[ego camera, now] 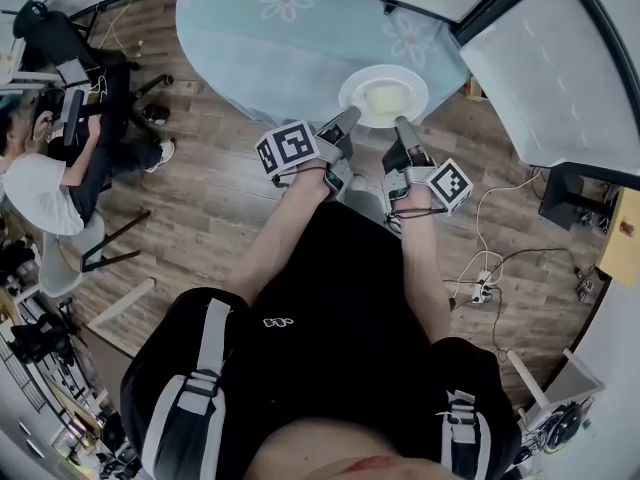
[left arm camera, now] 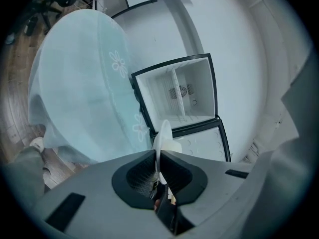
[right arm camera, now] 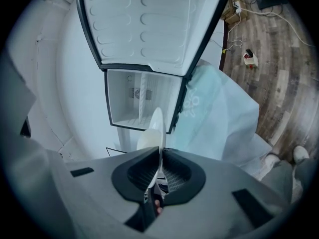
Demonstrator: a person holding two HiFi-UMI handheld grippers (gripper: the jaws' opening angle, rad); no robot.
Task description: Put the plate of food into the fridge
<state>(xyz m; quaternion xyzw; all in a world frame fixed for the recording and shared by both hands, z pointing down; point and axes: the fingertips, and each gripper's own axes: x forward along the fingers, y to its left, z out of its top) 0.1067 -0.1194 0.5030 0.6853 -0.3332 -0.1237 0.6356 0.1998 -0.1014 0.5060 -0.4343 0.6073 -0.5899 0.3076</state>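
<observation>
At the near edge of the table (ego camera: 250,48), the left gripper (ego camera: 347,120) and right gripper (ego camera: 404,128) each clamp one side of the plate (ego camera: 415,86), food (ego camera: 383,98) on it – seemingly the carrying step – and the next move calls for bringing it level into the open fridge (left arm camera: 197,81).

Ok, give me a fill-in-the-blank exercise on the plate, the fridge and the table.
The number of grippers clamped on the plate, counting the left gripper and the right gripper, is ____.
The door of the fridge stands ____.
The tablecloth is printed with white ____.
Missing words: two; open; flowers.
</observation>
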